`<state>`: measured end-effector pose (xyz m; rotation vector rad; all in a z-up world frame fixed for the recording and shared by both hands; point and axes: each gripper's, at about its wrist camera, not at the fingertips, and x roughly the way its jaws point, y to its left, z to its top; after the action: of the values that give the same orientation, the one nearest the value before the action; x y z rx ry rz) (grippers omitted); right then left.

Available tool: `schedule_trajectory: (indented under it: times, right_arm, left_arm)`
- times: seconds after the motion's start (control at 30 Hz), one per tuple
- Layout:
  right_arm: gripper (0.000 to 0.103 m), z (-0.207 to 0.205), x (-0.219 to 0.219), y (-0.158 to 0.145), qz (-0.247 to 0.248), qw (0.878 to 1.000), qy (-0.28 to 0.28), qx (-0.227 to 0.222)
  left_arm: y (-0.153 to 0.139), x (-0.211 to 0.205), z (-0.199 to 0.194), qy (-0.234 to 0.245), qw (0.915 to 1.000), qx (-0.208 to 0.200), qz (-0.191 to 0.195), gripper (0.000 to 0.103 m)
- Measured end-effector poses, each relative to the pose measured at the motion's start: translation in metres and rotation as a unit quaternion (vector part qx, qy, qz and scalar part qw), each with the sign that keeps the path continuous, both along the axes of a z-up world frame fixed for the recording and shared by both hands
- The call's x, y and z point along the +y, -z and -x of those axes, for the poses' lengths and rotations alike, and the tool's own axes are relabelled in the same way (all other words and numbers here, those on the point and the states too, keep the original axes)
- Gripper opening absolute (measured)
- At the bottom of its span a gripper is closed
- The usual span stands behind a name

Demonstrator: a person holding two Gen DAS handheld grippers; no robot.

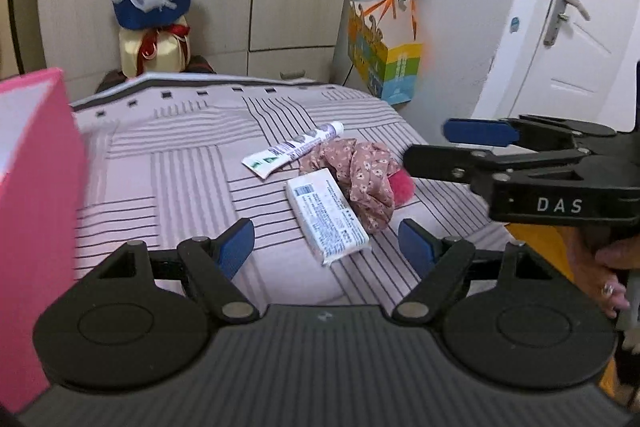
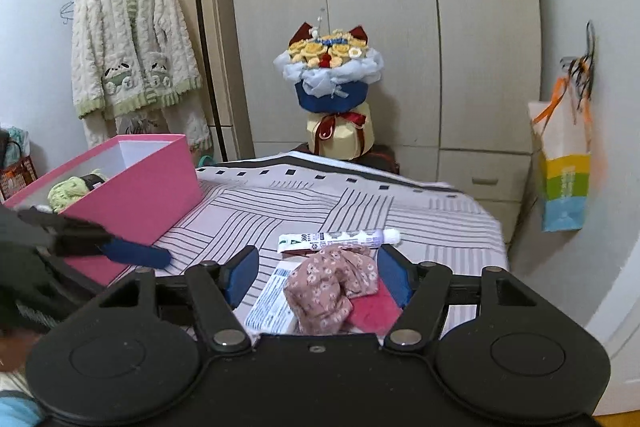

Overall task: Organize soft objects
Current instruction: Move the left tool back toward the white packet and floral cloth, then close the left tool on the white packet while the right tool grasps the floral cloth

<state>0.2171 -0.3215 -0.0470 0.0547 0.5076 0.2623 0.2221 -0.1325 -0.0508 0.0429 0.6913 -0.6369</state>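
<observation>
On the bed [image 1: 168, 171], covered with a striped sheet, lies a small heap of things: a floral cloth scrunchie [image 1: 360, 171], a pink fluffy piece [image 1: 401, 187] just beside it, a white tissue pack [image 1: 326, 217] touching the scrunchie, and a toothpaste tube [image 1: 294, 147] behind them.

The left gripper [image 1: 326, 251] hangs above the near end of the tissue pack; its fingers are spread apart and nothing is between them.

The right gripper [image 2: 318, 277] is over the scrunchie [image 2: 330, 287] and the pink piece [image 2: 374, 309]. Its fingers are released too, one on each side of the heap, and I see no pressing on the cloth.

A pink box [image 2: 136, 183] stands open on the left part of the bed, with a ball of green yarn [image 2: 70, 191] inside.
</observation>
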Motion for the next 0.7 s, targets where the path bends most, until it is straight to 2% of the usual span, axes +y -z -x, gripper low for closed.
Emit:
schedule_trajectory:
  times: [0.1, 0.23, 0.4, 0.47, 0.53, 0.57, 0.63, 0.7]
  right_arm:
    - [0.067, -0.019, 0.000, 0.011, -0.003, 1.000, -0.005, 0.015]
    - [0.062, -0.036, 0.001, 0.021, 0.015, 1.000, -0.005, 0.023]
    - [0.061, -0.049, -0.004, 0.033, 0.014, 0.999, -0.011, 0.040]
    - [0.049, -0.053, -0.004, 0.038, 0.017, 0.999, -0.014, 0.046]
    - [0.022, -0.052, -0.004, 0.042, 0.020, 0.999, -0.015, 0.047]
    - [0.016, -0.051, -0.005, 0.043, 0.020, 0.999, -0.014, 0.043]
    - [0.014, -0.046, -0.006, 0.041, 0.016, 0.999, -0.014, 0.033]
    - [0.013, -0.041, -0.008, 0.039, 0.013, 0.999, -0.017, 0.023]
  left_arm:
    - [0.019, -0.016, -0.017, -0.016, 0.9997, 0.015, -0.011, 0.077]
    - [0.036, -0.025, -0.029, -0.020, 0.9994, 0.027, -0.008, 0.077]
    - [0.041, -0.035, -0.035, -0.022, 0.9995, 0.016, -0.013, 0.077]
    - [0.042, -0.039, -0.037, -0.019, 0.9996, 0.016, -0.012, 0.077]
    - [0.043, -0.041, -0.039, -0.024, 0.9995, 0.015, -0.014, 0.077]
    - [0.044, -0.041, -0.039, -0.027, 0.9994, 0.011, -0.017, 0.077]
    - [0.044, -0.039, -0.038, -0.030, 0.9992, 0.003, -0.024, 0.075]
    - [0.045, -0.033, -0.039, -0.025, 0.9994, 0.016, -0.017, 0.057]
